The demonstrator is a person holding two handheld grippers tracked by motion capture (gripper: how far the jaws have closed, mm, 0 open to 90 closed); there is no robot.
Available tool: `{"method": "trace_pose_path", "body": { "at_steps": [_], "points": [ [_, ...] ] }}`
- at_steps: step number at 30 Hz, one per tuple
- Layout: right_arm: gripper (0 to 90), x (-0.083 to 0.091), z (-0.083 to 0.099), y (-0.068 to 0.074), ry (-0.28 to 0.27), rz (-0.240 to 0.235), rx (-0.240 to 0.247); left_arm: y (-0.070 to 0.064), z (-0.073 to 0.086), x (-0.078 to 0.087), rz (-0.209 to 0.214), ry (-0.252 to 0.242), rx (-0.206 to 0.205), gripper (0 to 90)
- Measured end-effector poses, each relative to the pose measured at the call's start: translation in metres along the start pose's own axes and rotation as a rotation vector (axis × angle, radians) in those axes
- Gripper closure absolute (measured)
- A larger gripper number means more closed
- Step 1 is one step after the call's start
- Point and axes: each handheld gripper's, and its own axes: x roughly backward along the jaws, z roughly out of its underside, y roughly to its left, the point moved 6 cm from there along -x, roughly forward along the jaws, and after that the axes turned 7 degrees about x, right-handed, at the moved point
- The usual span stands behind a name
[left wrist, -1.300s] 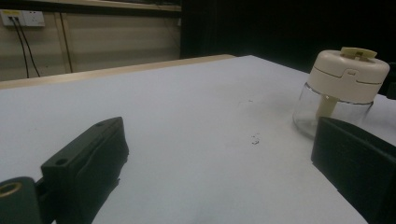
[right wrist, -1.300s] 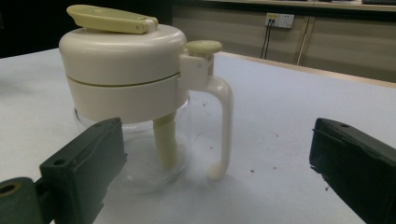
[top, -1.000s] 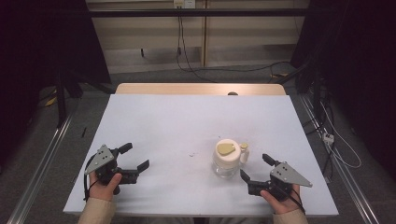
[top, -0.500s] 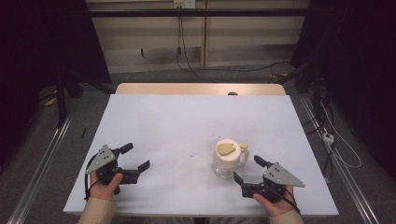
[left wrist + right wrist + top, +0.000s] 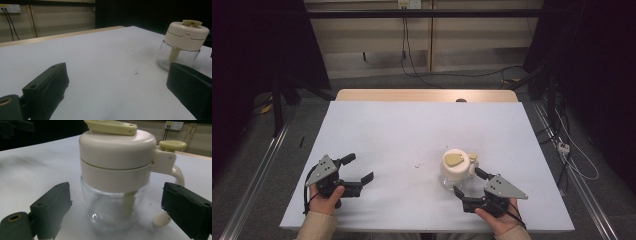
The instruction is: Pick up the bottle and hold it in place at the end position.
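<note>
At lower right of the high view, the right gripper (image 5: 468,183) has edged up to the glass jar (image 5: 455,169) on the white desk (image 5: 422,135), jaws wide and empty either side, grasp likely next. The left gripper (image 5: 358,168) waits open, lower left.

A white-topped table (image 5: 412,130) bears one glass jar (image 5: 455,170) with a cream lid.

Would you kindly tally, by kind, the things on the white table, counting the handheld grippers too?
Glass jars with a cream lid: 1
Handheld grippers: 2, the left gripper and the right gripper, both open
Total: 3
</note>
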Motion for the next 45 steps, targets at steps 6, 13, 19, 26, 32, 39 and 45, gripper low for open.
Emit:
{"method": "trace_pose_path", "body": {
  "at_steps": [6,13,19,26,32,39,45],
  "points": [
    [8.6,-0.011,-0.001,0.004,0.011,0.001,0.003,0.000,0.000,0.000,0.002,0.001,0.002,3.5],
    [8.4,-0.020,-0.003,0.003,0.027,0.027,-0.015,-0.001,0.000,-0.001,0.003,-0.002,0.003,3.5],
    [8.1,-0.028,-0.005,0.002,0.033,0.057,-0.032,-0.002,0.000,-0.001,0.004,0.001,0.001,3.6],
    [5.4,-0.039,-0.007,0.002,0.038,0.093,-0.050,-0.001,0.000,-0.001,0.004,0.000,0.001,3.6],
    [3.7,-0.048,-0.007,0.003,0.039,0.118,-0.059,-0.001,0.000,-0.001,0.006,0.003,0.001,3.6],
    [3.4,-0.055,-0.008,0.003,0.043,0.141,-0.074,-0.001,0.000,-0.001,0.007,0.005,-0.002,3.6],
    [4.7,-0.056,-0.009,0.002,0.035,0.140,-0.099,0.000,0.001,-0.001,0.006,0.004,0.000,3.6]
  ]
}}
